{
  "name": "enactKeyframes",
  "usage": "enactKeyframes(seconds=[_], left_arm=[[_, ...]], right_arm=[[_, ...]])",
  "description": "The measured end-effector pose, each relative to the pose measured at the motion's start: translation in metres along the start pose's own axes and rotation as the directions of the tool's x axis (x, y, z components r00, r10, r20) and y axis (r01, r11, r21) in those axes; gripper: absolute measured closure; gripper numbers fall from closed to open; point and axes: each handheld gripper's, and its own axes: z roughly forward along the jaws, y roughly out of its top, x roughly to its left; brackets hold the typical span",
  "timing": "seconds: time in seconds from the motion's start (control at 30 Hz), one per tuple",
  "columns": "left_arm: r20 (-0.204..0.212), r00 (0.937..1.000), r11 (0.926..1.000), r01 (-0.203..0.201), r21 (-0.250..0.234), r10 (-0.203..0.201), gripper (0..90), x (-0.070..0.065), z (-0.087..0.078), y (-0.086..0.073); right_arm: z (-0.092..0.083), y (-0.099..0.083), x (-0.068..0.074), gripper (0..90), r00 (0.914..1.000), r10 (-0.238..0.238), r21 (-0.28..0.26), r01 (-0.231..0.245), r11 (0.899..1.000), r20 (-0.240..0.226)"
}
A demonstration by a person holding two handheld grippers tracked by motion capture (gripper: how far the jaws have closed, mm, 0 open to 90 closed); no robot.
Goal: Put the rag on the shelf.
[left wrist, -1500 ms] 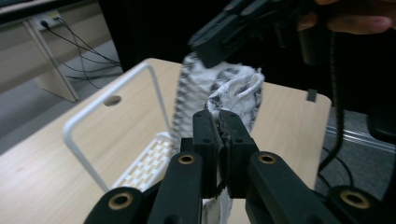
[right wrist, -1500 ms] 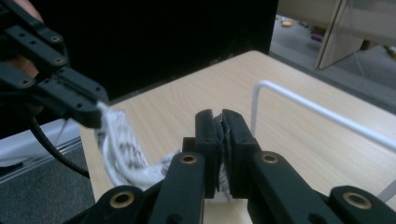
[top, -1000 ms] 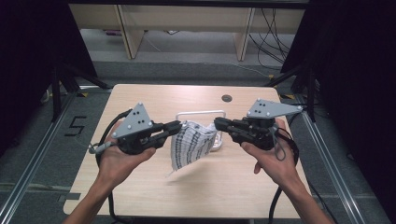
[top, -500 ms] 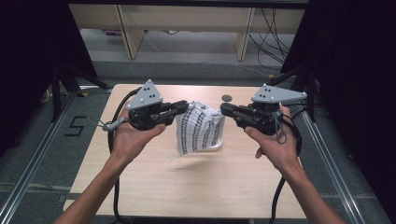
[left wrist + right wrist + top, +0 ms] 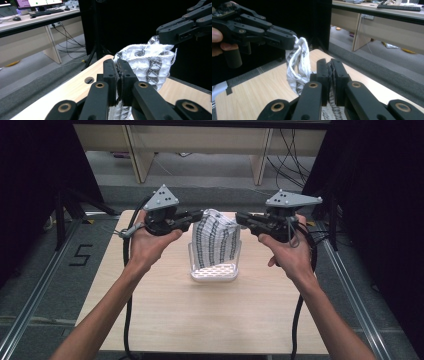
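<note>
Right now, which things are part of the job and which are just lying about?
In the job:
- white cloth with black pattern, held up by two corners
- left gripper, shut on the cloth
- right gripper, shut on the cloth
- white perforated plastic basket beneath the cloth

Lying about:
- light wooden table
- black cables on the floor behind

light: even overhead | sides: dark | focus: soft, near jaws blurred

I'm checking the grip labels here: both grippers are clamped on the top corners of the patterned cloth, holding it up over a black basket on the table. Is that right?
Not quite: the basket is white, not black, as the high view shows. The rest holds: the left gripper and the right gripper are each clamped on a top corner of the patterned cloth, holding it up over that basket on the table.
</note>
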Motion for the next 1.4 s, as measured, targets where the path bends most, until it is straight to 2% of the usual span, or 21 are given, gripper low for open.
enactKeyframes(seconds=[0.1,0.2,0.23,0.33,0.37,0.4,0.43,0.5,0.53,0.63,0.67,0.8,0.83,0.87,0.97,1.07,1.17,1.23,1.3,1.33,1.4], left_arm=[[-0.015,0.9998,0.9999,0.016,-0.001,-0.016,85.7,0.008,0.005,0.003],[-0.036,0.9989,0.9995,0.03,0.003,-0.03,85.6,0.015,0.011,0.004],[-0.042,0.9985,0.9993,0.035,0.011,-0.035,85.6,0.018,0.014,0.004],[-0.066,0.9965,0.9985,0.052,0.013,-0.051,85.6,0.026,0.024,0.003],[-0.072,0.9953,0.9977,0.066,0.013,-0.065,85.6,0.03,0.028,0.002],[-0.079,0.9937,0.9966,0.081,0.012,-0.08,85.6,0.034,0.032,0.002],[-0.089,0.9906,0.9944,0.105,0.009,-0.104,85.6,0.04,0.037,0.0],[-0.092,0.9881,0.9923,0.124,0.005,-0.123,85.6,0.044,0.042,-0.001],[-0.105,0.9849,0.9904,0.138,0.0,-0.138,85.8,0.048,0.046,-0.002],[-0.116,0.9809,0.9877,0.156,-0.004,-0.156,85.8,0.056,0.053,-0.005],[-0.122,0.9779,0.9854,0.17,-0.003,-0.17,85.8,0.058,0.057,-0.007],[-0.132,0.9711,0.9797,0.201,-0.001,-0.199,85.9,0.066,0.066,-0.011],[-0.134,0.9701,0.9789,0.205,0.001,-0.203,85.9,0.067,0.068,-0.012],[-0.135,0.9692,0.978,0.208,0.006,-0.206,85.9,0.069,0.071,-0.013],[-0.143,0.9639,0.9734,0.229,0.01,-0.225,86.0,0.073,0.079,-0.017],[-0.145,0.9622,0.9718,0.235,0.016,-0.231,86.0,0.075,0.083,-0.019],[-0.149,0.9591,0.969,0.246,0.022,-0.24,86.0,0.077,0.086,-0.022],[-0.159,0.9577,0.9681,0.248,0.035,-0.24,86.0,0.078,0.088,-0.025],[-0.166,0.9569,0.967,0.25,0.051,-0.238,85.8,0.08,0.091,-0.027],[-0.168,0.957,0.9667,0.249,0.058,-0.237,85.8,0.08,0.092,-0.029],[-0.17,0.9587,0.9644,0.246,0.096,-0.228,85.2,0.082,0.095,-0.033]], right_arm=[[0.007,0.004,-0.007,86.6,0.9997,0.02,-0.004,-0.02,1.0,-0.012],[0.015,0.007,-0.016,86.5,0.9997,0.025,-0.016,-0.025,1.0,0.006],[0.019,0.009,-0.018,86.5,0.9987,0.051,-0.011,-0.051,0.999,0.003],[0.035,0.013,-0.029,86.5,0.9981,0.062,-0.023,-0.062,0.998,0.001],[0.039,0.014,-0.03,86.5,0.9961,0.088,-0.01,-0.088,0.996,0.002],[0.039,0.014,-0.03,86.5,0.9961,0.088,-0.01,-0.088,0.996,0.002],[0.047,0.015,-0.034,86.5,0.996,0.088,-0.009,-0.088,0.996,0.014],[0.05,0.016,-0.036,86.5,0.9965,0.081,-0.007,-0.081,0.997,0.021],[0.057,0.016,-0.041,86.5,0.9949,0.099,-0.004,-0.098,0.995,0.023],[0.063,0.015,-0.045,86.5,0.9941,0.104,-0.004,-0.104,0.995,0.032],[0.067,0.014,-0.047,86.5,0.9909,0.131,0.004,-0.131,0.991,0.031],[0.078,0.008,-0.058,86.5,0.9866,0.153,0.013,-0.154,0.988,0.057],[0.079,0.007,-0.06,86.5,0.9833,0.172,0.021,-0.174,0.985,0.058],[0.082,0.006,-0.064,86.5,0.9844,0.166,0.025,-0.167,0.986,0.059],[0.089,0.001,-0.072,86.5,0.9789,0.186,0.041,-0.189,0.981,0.085],[0.093,-0.001,-0.075,86.5,0.975,0.201,0.048,-0.206,0.977,0.094],[0.101,-0.004,-0.08,86.4,0.9744,0.204,0.069,-0.211,0.975,0.095],[0.106,-0.007,-0.083,86.4,0.975,0.196,0.082,-0.205,0.975,0.105],[0.114,-0.011,-0.085,86.3,0.9685,0.22,0.098,-0.232,0.968,0.117],[0.114,-0.011,-0.085,86.3,0.9685,0.22,0.098,-0.232,0.968,0.117],[0.118,-0.014,-0.087,86.2,0.9669,0.22,0.114,-0.235,0.965,0.129]])
